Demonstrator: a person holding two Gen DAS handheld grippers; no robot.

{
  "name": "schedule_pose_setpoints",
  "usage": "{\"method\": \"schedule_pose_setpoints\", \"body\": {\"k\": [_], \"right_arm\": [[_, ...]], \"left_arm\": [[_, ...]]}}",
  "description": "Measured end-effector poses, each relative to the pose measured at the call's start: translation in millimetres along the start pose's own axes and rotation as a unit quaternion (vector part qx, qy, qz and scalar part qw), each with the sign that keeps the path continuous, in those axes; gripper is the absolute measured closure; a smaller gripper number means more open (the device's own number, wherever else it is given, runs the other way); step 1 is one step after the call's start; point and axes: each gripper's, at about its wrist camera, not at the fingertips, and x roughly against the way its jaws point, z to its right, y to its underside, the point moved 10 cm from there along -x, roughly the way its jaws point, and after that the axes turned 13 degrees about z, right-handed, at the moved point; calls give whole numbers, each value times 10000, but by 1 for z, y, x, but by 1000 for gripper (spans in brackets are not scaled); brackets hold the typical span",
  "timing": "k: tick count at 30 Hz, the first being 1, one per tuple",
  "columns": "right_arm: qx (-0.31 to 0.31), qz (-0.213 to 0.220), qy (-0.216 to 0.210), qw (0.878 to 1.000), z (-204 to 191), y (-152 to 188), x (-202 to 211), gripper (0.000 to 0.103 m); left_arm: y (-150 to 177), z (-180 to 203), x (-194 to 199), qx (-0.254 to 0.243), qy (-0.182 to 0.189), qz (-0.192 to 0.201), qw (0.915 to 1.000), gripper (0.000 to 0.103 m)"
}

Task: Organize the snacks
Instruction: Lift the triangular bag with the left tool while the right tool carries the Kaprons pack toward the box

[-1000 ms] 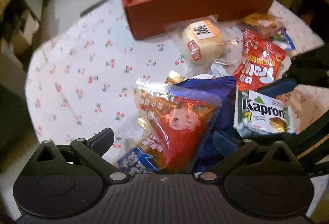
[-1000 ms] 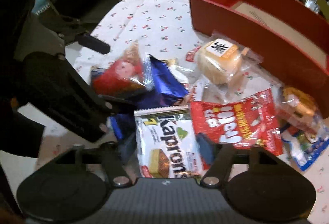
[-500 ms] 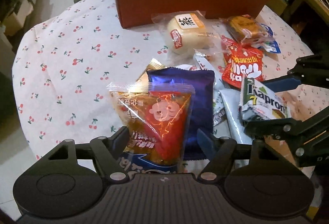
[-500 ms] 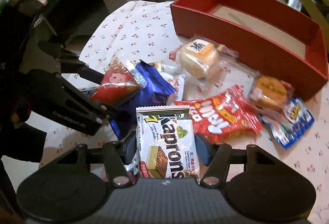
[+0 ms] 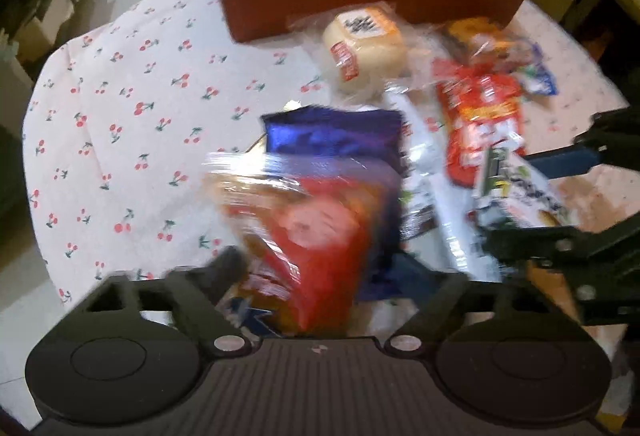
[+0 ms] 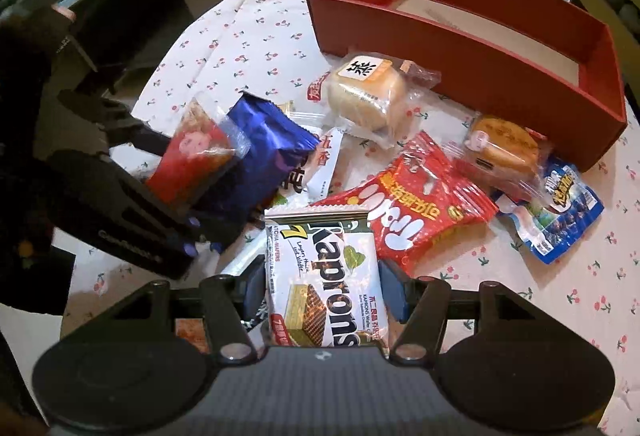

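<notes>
- Tablecloth [image 6: 256, 36], white fabric printed with small red cherries, covers the rounded table.
- Red box [image 6: 520, 76], rectangular with stiff upright walls and a pale cardboard floor, stands at the far edge of the cloth.
- Left gripper [image 5: 316, 268] clamps the lower end of a crinkly red-and-orange foil packet [image 5: 308, 232], blurred in its own view; a glossy blue packet [image 6: 260, 160] sits just behind it.
- Right gripper [image 6: 322, 286] pinches a flat white Kaprons wafer pack [image 6: 326, 276] between its blue pads, raised above the pile.
- Round bun [image 6: 366, 94] in clear plastic lies just beside the box's near wall.
- Red shiny pouch [image 6: 416, 216] lies beside the wafer pack; an orange cake [image 6: 504, 148] rests near the box.
</notes>
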Motion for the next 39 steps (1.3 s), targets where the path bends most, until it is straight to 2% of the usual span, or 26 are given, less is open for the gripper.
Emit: {"method": "schedule_pose_setpoints", "body": {"k": [2, 6, 8, 21, 25, 27, 28, 31, 32, 35, 36, 39], "right_arm": [[-41, 102, 8, 9999, 1, -2, 6, 31], [-89, 212, 66, 9997, 0, -3, 15, 31], [-120, 243, 101, 9996, 0, -2, 19, 31], [-487, 547, 141, 9972, 3, 1, 48, 31], [-467, 554, 98, 9973, 0, 2, 49, 31], [-468, 545, 73, 9974, -1, 3, 50, 31], [-472, 539, 63, 9974, 0, 4, 50, 31], [-492, 522, 39, 9974, 1, 5, 50, 31], [-497, 515, 29, 9974, 1, 5, 49, 31], [-496, 478, 11, 9976, 1, 6, 47, 31], [-483, 466, 9, 9977, 1, 7, 46, 31], [-445, 465, 9, 9979, 0, 7, 45, 31]], "left_arm": [[-1, 3, 5, 128, 28, 20, 9999, 36], [4, 9, 10, 122, -6, 18, 9999, 41], [6, 10, 13, 145, -29, 47, 9999, 48], [8, 12, 39, 712, 46, 302, 9970, 57], [15, 18, 33, 520, 11, 228, 9984, 44], [19, 16, 27, 419, -51, 133, 9990, 29], [20, 15, 24, 381, -82, 89, 9992, 17], [26, 12, 15, 349, -86, -61, 9993, 15], [27, 12, 12, 337, -90, -76, 9994, 9], [27, 13, 6, 293, -105, -47, 9995, 1], [26, 14, 4, 286, -134, -35, 9995, 1], [23, 16, 4, 105, -294, 50, 9995, 11]]}}
